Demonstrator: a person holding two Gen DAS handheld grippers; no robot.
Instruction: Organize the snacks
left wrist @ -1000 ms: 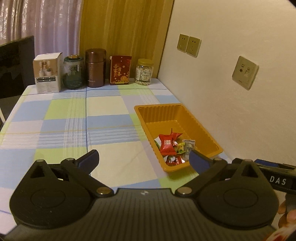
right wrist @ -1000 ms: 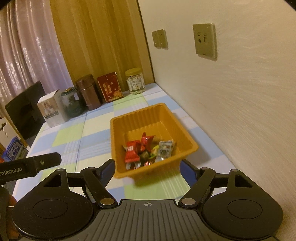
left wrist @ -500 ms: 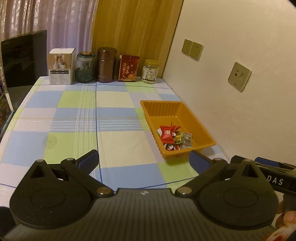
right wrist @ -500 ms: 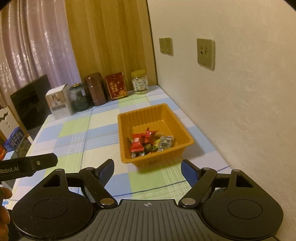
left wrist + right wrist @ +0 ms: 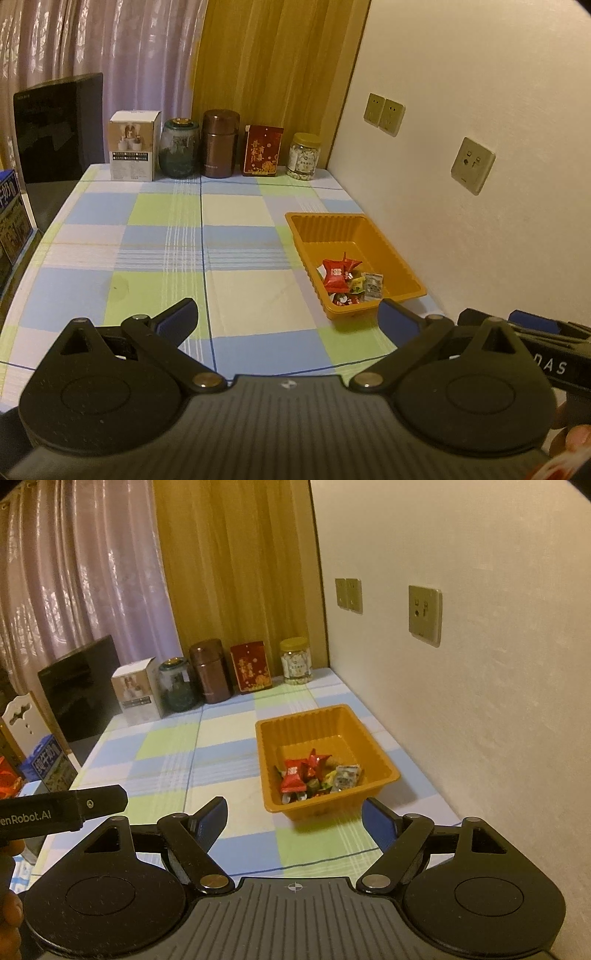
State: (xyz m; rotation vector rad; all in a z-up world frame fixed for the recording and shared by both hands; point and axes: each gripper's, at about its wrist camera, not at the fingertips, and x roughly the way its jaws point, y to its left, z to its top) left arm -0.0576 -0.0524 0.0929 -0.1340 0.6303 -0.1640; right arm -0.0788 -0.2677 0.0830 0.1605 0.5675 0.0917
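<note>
White box [image 5: 132, 150], two jars, red tin [image 5: 262, 150] and candy jar [image 5: 303, 156] are standing far ahead of the tongs, along the curtain.

left gripper [image 5: 62, 810] reads "enrobot.ai"; right gripper [image 5: 554, 363] "das".

The lettering on the red tin [image 5: 263, 150] and on the white box [image 5: 133, 151] at the back of the table [image 5: 236, 236] is too small to read. In the orange tray [image 5: 325, 768] the sweets [image 5: 317, 777] overlap, so the lower ones are mostly hidden and cannot be counted. A blue carton [image 5: 48, 764] is cut by the left edge in both views. A fingertip [image 5: 576, 439] shows only partly at the lower right corner.
</note>
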